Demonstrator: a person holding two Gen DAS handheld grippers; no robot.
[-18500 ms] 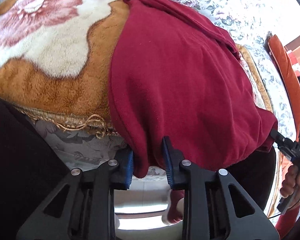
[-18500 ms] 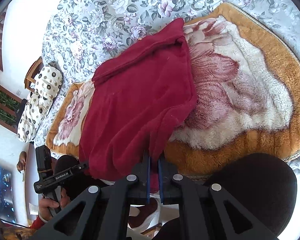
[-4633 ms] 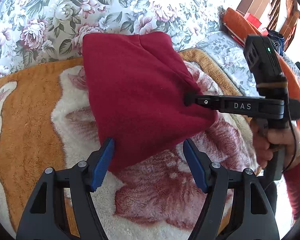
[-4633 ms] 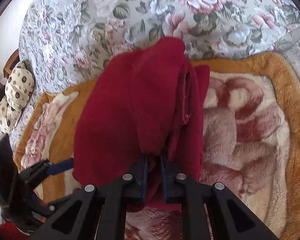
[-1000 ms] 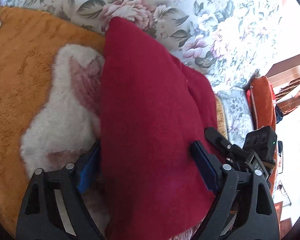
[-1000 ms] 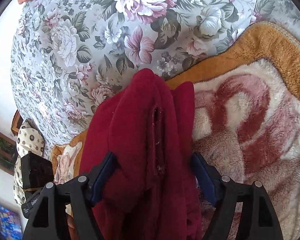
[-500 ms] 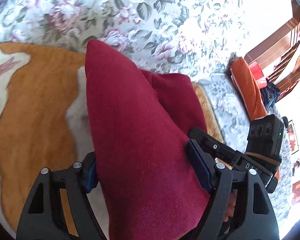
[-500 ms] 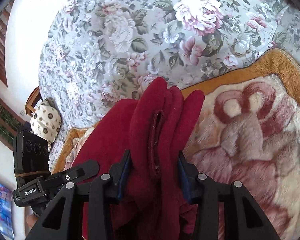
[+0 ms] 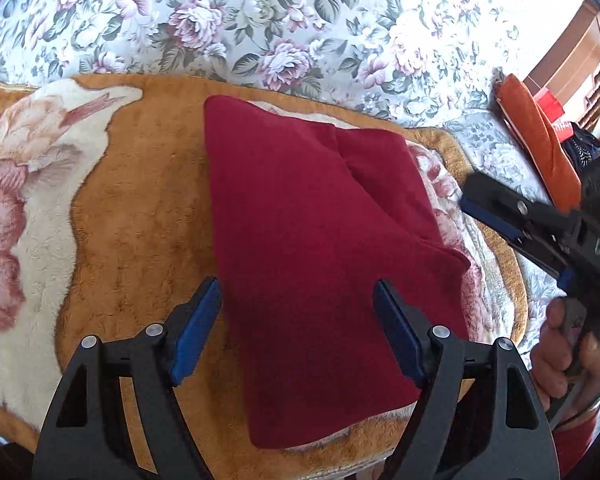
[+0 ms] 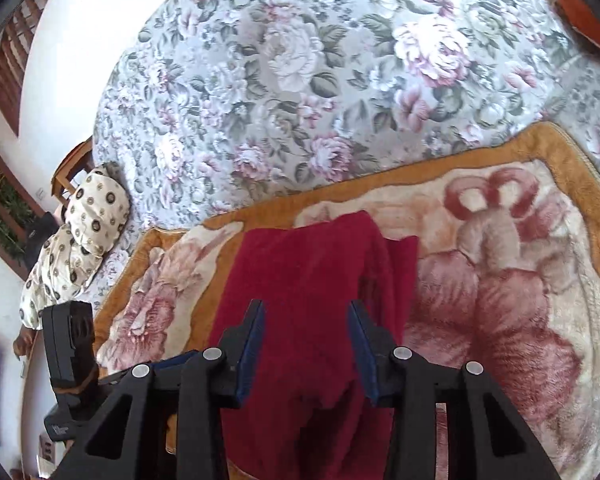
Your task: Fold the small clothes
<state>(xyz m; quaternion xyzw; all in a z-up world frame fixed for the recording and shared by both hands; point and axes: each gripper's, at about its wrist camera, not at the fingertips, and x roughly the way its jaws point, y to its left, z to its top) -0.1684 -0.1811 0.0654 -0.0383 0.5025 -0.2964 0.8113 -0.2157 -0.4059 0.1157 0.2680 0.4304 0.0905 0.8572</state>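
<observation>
A dark red garment lies folded into a compact shape on the orange and cream plush blanket. My left gripper is open, its blue pads above the garment's near part and apart from it. My right gripper is open too, over the garment from the other side, holding nothing. In the left wrist view the right gripper hangs at the right, off the cloth's edge.
The blanket lies on a floral bedspread. A patterned cream pillow sits at the bed's left, an orange cushion at its right. The left gripper's body shows at the lower left of the right wrist view.
Both grippers have let go of the red garment and drawn back and up. The cloth now lies flat on the blanket, no longer bunched between the jaws.
</observation>
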